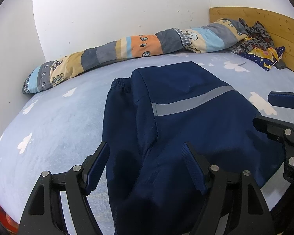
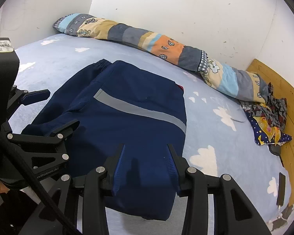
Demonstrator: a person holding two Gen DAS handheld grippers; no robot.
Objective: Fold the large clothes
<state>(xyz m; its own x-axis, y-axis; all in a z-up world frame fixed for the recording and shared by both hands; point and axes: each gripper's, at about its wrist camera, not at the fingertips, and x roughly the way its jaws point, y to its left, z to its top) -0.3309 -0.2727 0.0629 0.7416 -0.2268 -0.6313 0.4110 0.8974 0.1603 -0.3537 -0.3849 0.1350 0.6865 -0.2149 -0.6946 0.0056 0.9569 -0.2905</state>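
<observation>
Left wrist view looks across a bed [image 1: 54,121] with a pale blue cloud-print sheet, where a navy garment [image 1: 176,121] with a grey reflective stripe [image 1: 192,101] lies folded into a compact block near the front edge. The left gripper [image 1: 146,166] hovers over the near part of the garment with its jaws spread wide and nothing between them; the left finger stands over the garment's left border, the right finger over the cloth itself. An elastic cuff [image 1: 120,83] shows at the garment's far left corner. At the right edge the right gripper [image 1: 272,109] comes into frame, its jaws also parted.

Right wrist view shows the same navy garment [image 2: 127,117] from the other side, with its near end hanging just over the bed's front edge. The right gripper [image 2: 146,168] sits above that end, jaws open and holding nothing. The left gripper [image 2: 53,107] appears at the left, open over the garment's left side. Only here do a dark flat object [image 2: 281,188] on the sheet at the right and a small red patch [image 2: 180,87] at the garment's far corner show.

Both views share a rolled striped quilt [image 2: 147,39] along the white wall, a heap of patterned clothes [image 2: 268,117] and the wooden headboard [image 2: 292,117].
</observation>
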